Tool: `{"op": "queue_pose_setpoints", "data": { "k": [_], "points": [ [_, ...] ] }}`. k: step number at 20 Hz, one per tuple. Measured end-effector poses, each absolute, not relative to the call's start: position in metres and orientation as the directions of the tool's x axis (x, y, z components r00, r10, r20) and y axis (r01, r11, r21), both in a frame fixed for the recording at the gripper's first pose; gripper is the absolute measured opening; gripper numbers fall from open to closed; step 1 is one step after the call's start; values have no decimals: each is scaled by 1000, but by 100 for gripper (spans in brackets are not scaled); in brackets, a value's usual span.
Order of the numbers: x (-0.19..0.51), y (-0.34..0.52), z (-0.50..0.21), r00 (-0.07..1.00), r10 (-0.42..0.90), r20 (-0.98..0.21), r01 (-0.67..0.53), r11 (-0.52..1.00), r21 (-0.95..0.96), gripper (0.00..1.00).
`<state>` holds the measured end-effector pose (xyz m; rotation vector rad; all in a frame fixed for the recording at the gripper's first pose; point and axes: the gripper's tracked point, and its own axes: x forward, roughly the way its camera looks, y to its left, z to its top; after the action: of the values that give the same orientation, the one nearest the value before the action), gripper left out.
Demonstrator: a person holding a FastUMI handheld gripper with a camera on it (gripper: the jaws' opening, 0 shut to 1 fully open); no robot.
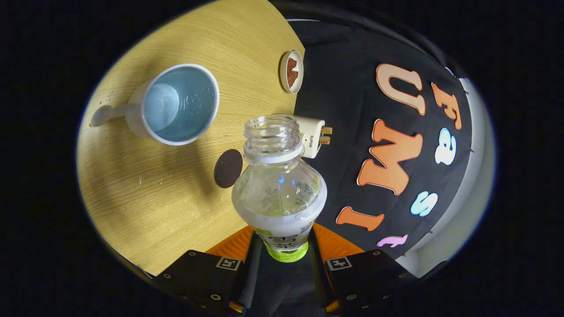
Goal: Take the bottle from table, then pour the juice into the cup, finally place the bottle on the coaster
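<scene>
- The table (145,211) fills the left half of the frame, wood top tilted with the camera roll. We can see droplets scattered across it at lower left, so spillage is a real risk: a wet surface under the bottle later could let it slide.
- The bottle (280,193) sits centre frame, uncapped, mouth pointing up-frame and a bit toward the cup. We have it clamped in the gripper (284,255), both fingers squeezed onto its lower labelled body. It looks mostly clear, so we can't tell how much juice is left. The grip is low on a smooth, thin bottle, so it could twist or slip between the fingers if we roll further.
- The cup (180,103) is upper left, well apart from the bottle mouth, with something bluish inside. If we tip while the mouth is this far off, the stream lands on the table.
- The white plug adapter (313,138) sits just behind the bottle neck at the table edge. Juice on that would be bad, and a swing could knock it off.
- The small dish (291,71) is at top centre, near the table edge.
- The coaster (228,168) is the dark disc just left of the bottle. It's small, so we guess an off-centre set-down could tip the bottle.
</scene>
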<state>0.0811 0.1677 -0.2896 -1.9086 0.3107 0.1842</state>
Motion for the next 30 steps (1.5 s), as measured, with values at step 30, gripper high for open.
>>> {"op": "queue_pose_setpoints", "data": {
  "k": [30],
  "points": [
    [90,175,-282,948,-115,-298,-315,-489,-813,55]
  ]
}}
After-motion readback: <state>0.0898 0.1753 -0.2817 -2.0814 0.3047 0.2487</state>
